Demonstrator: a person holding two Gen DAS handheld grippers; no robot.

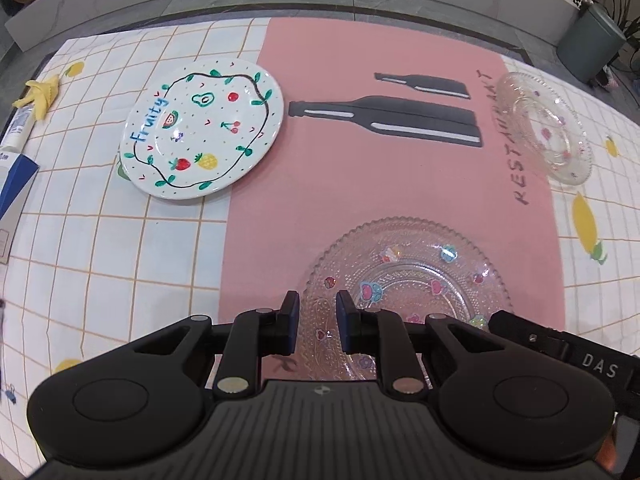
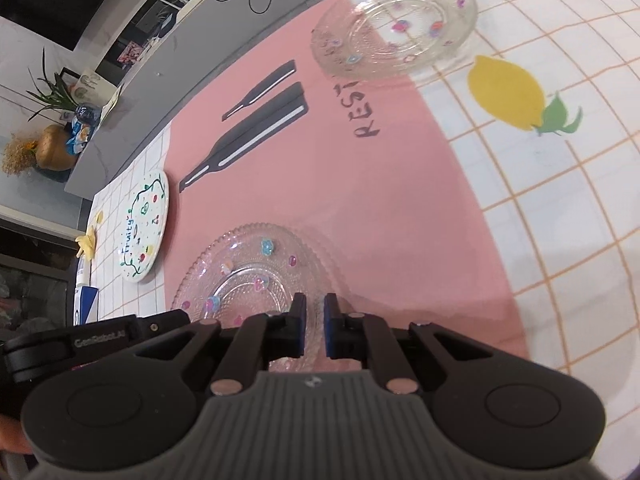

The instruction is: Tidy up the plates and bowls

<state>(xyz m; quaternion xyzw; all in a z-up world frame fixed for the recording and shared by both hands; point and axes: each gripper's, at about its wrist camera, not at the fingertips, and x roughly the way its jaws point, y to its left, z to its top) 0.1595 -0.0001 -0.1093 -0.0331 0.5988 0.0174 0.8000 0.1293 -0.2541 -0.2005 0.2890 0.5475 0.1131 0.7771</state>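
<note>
A clear glass plate with flower stickers [image 1: 404, 280] lies on the pink mat near the front; it also shows in the right wrist view [image 2: 256, 276]. My left gripper [image 1: 317, 312] hovers over its left rim, jaws slightly apart with nothing between them. My right gripper [image 2: 315, 316] is at the same plate's right rim, jaws narrowly apart; whether they pinch the rim is unclear. A white "Fruity" plate [image 1: 202, 128] [image 2: 143, 228] lies at the left. A second glass plate [image 1: 548, 128] [image 2: 396, 20] lies at the far right.
The pink mat [image 1: 360, 184] with bottle prints lies on a checked lemon tablecloth [image 1: 100, 240]. A yellow cloth [image 1: 40, 94], a tube [image 1: 18, 126] and a blue box [image 1: 16, 184] sit at the left edge. The right gripper body [image 1: 568, 352] is beside mine.
</note>
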